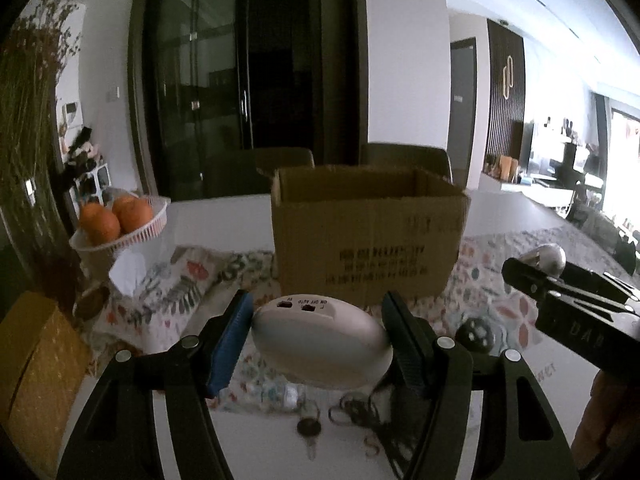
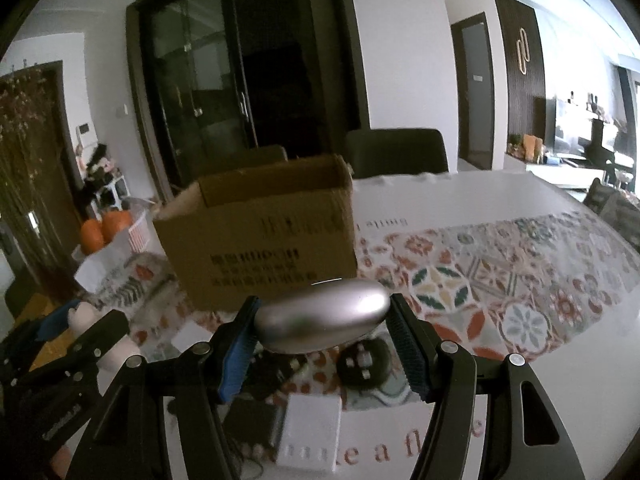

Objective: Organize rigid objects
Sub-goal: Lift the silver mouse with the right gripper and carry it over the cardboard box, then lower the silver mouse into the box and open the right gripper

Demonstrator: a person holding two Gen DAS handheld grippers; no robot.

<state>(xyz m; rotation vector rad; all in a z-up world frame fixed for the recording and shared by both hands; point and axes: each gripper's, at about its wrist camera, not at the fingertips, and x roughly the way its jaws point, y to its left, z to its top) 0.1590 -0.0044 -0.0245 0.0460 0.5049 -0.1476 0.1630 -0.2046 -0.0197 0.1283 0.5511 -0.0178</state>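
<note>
Through my left wrist camera, my left gripper (image 1: 318, 342) is clamped on a white oval device (image 1: 320, 340) with switch labels on its end, held clear of the patterned tablecloth (image 1: 172, 292). The open cardboard box (image 1: 368, 236) stands just ahead. To the right I see my right gripper (image 1: 532, 276) carrying its silver piece. A key (image 1: 309, 428), some dark rings (image 1: 352, 412) and a round black object (image 1: 475, 334) lie on the table below; a basket of oranges (image 1: 120, 220) sits off to the left.

Through my right wrist camera, my right gripper (image 2: 324, 326) grips a smooth silver oval case (image 2: 324, 322) by its ends, above the table. The box (image 2: 260, 236) is ahead and slightly left. A white pad (image 2: 312, 432) and the round black object (image 2: 364, 364) lie beneath.

I judge both pieces are in carry. Next I need to bring each over the box's open top, one hand at a time so they do not collide, then release.
</note>
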